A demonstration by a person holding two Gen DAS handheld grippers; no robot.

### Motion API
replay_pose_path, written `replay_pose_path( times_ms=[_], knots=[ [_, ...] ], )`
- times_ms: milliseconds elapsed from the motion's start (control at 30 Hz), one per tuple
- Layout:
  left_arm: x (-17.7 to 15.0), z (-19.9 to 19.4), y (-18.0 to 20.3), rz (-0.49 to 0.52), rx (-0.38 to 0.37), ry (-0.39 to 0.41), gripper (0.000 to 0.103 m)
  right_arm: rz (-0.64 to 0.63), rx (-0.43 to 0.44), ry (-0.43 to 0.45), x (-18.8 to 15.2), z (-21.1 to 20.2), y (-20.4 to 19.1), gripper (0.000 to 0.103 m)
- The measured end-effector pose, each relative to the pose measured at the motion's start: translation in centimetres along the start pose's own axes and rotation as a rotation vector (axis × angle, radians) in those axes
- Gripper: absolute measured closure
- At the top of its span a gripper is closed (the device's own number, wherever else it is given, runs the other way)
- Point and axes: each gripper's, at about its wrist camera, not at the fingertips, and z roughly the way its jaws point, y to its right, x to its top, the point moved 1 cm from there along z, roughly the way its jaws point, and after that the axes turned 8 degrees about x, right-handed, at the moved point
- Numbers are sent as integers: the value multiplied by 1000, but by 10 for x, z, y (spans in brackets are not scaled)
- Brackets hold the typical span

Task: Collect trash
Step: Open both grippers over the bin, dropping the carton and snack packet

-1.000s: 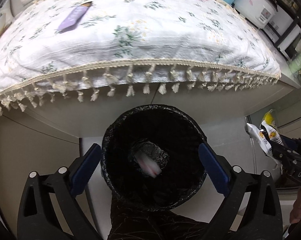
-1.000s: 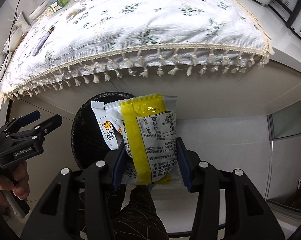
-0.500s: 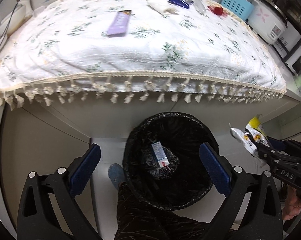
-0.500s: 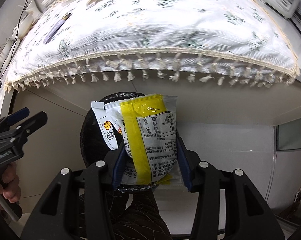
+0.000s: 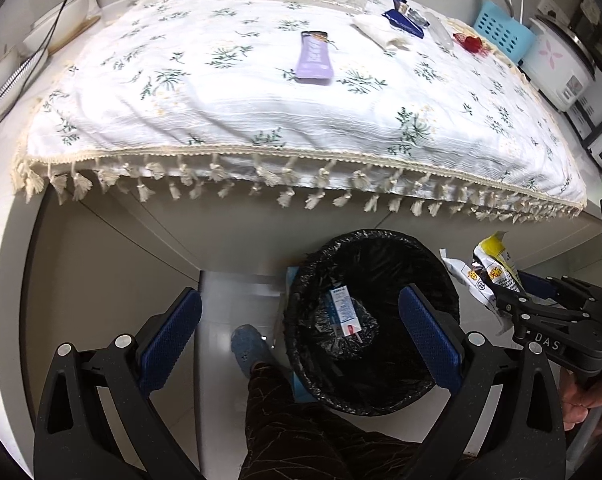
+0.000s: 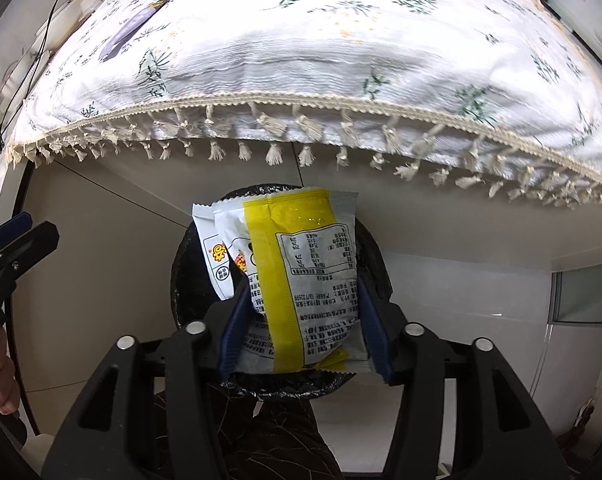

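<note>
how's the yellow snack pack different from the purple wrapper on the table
The snack pack is yellow and grey, puffy, and sits between the right gripper's pads over the bin. The purple wrapper is flat and lies untouched on the tablecloth. Both are packaging trash.

You can read "DAS" in pale letters on the side of your right tool; the snack packet's small print stays illegible.
</note>
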Motion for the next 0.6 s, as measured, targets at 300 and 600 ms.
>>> replay_pose_path(
  times_ms=[300,600],
  knots=[
    [7,1,-3,3,0,3,6,-4,-13,22,11,1,-7,32],
    [15,-6,3,8,-12,16,6,-3,-56,84,17,-28,2,13]
  ],
)
